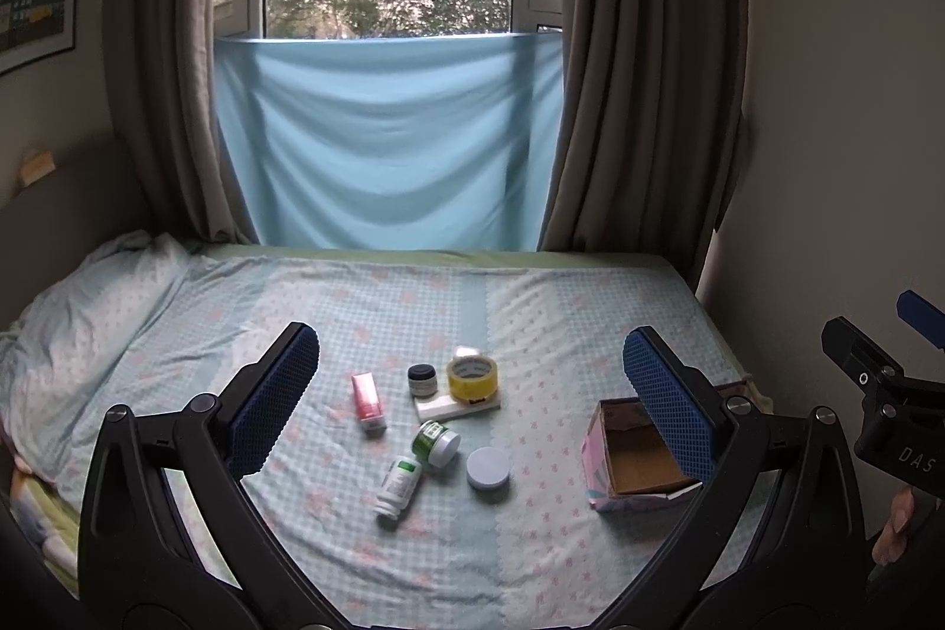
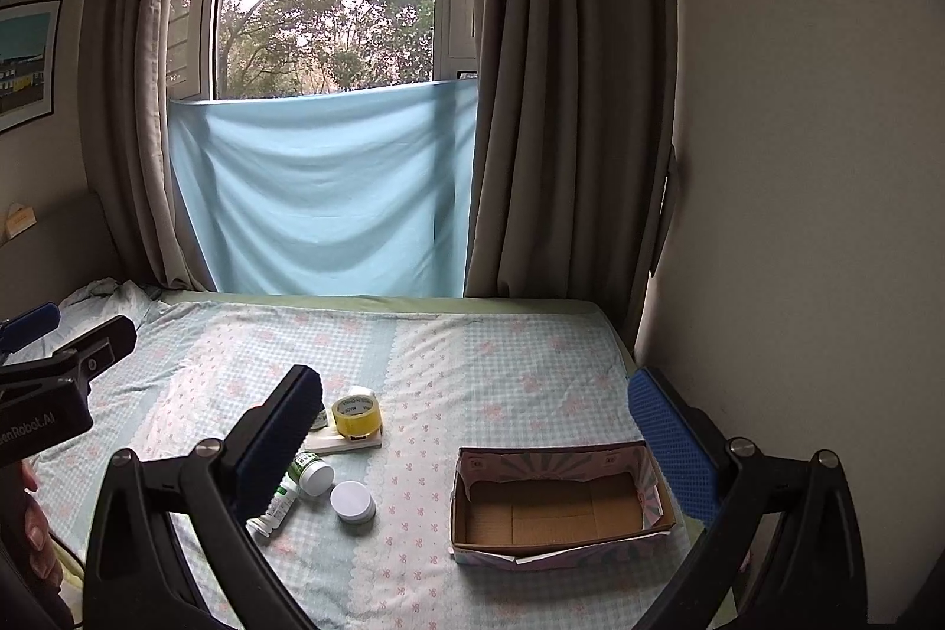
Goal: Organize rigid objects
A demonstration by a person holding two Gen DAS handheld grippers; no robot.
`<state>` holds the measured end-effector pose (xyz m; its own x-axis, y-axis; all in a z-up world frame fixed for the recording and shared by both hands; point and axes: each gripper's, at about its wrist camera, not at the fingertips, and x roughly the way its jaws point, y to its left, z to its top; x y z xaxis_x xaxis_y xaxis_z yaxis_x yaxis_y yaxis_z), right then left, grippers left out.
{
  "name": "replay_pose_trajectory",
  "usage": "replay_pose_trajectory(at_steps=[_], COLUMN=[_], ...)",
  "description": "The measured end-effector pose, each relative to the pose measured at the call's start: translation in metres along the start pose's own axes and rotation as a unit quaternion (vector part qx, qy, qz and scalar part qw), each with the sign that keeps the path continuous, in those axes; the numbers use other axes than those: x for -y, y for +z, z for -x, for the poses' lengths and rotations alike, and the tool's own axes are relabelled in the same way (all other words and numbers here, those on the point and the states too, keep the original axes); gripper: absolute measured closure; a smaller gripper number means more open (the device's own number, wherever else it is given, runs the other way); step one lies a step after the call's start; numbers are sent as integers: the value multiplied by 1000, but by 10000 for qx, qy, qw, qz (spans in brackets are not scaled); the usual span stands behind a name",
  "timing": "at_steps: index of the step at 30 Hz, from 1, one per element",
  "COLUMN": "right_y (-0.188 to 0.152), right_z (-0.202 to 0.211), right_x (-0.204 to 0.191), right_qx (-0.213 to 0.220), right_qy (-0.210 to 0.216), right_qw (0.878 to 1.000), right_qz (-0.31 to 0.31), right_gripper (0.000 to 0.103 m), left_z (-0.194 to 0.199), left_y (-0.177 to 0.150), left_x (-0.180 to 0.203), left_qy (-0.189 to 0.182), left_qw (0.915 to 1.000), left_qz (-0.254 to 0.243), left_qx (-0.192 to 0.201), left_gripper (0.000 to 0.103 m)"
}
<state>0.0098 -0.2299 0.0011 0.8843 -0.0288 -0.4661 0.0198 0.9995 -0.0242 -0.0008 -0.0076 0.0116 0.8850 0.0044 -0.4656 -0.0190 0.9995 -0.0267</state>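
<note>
Both pairs of fingers stand wide apart and hold nothing, hovering over the near edge of the bed (image 1: 531,287). The left gripper (image 1: 472,394) frames the cluster of small things; the right gripper (image 2: 472,429) frames the open cardboard box (image 2: 561,506), empty, off to the right of them. Nearest lies the white bottle (image 1: 398,487) on its side, long axis running away and slightly right, its far end touching a tipped green jar (image 1: 438,442). Just beside them sits a round white tin (image 1: 488,467). Farther back — a pink tube (image 1: 367,402), a dark-lidded jar (image 1: 423,379) and a yellow tape roll (image 1: 471,377) on a flat white box (image 1: 458,407). The left gripper looks nearer the bottle, so it likely goes first — into the box.
</note>
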Motion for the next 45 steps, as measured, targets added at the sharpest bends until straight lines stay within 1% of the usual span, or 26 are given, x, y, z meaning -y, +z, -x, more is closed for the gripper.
replay_pose_trajectory(at_steps=[5, 16, 24, 45], right_y=[0, 1, 4, 4], right_z=[-2, -5, -6, -8], right_x=[-1, -5, -8, -12], right_qx=[32, 58, 128, 159], right_qy=[26, 65, -35, -44], right_qw=[10000, 10000, 9999, 9999], right_qz=[3, 33, 59, -16], right_gripper=[0, 0, 0, 0], left_z=[-1, -7, -10, -16], left_y=[1, 4, 5, 8], left_x=[-1, -2, -4, -8], left_qy=[-50, -48, -8, -37], left_qw=[10000, 10000, 10000, 10000], left_qz=[31, 33, 65, 69], left_qx=[40, -7, -37, -58], left_gripper=[1, 1, 1, 1])
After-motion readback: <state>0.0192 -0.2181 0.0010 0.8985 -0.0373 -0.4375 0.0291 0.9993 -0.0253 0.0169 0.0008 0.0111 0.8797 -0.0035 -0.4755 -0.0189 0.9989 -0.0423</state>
